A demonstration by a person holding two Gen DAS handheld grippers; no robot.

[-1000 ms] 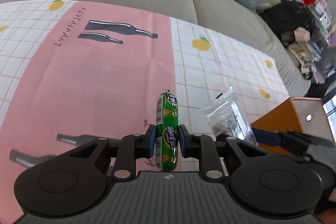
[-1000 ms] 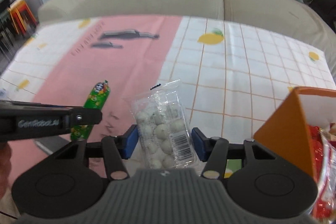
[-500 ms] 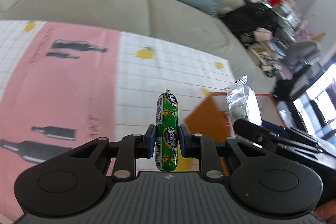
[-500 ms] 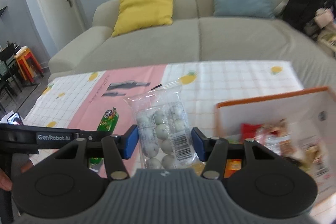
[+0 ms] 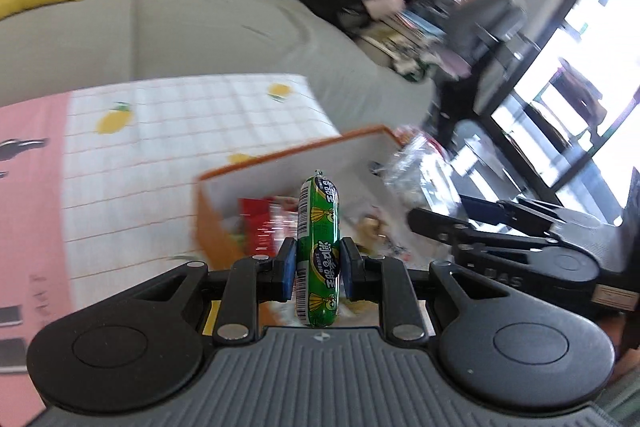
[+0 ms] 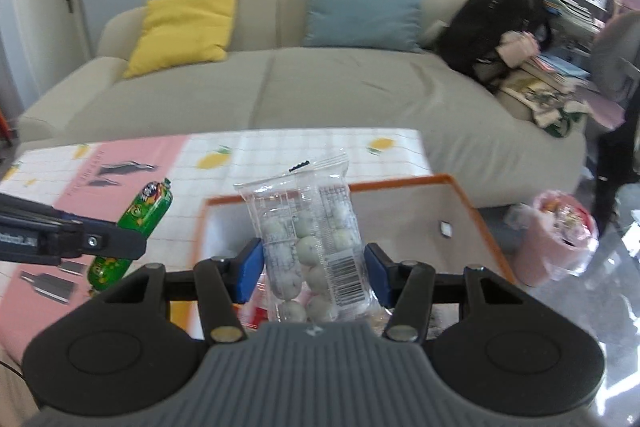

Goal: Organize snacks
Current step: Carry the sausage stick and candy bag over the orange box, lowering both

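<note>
Both grippers just swung off the tablecloth (image 6: 320, 147) to hover over the orange box (image 6: 472, 203), left gripper (image 5: 316, 267) clamped on the green sausage stick (image 5: 318, 247), right gripper (image 6: 314, 273) pinching the candy-ball bag (image 6: 312, 243), so dropping them in looks next.

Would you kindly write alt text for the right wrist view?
The right gripper clamps a clear bag of pale round candies above an open orange box. At left, the left gripper holds a green sausage stick over the tablecloth.
</note>
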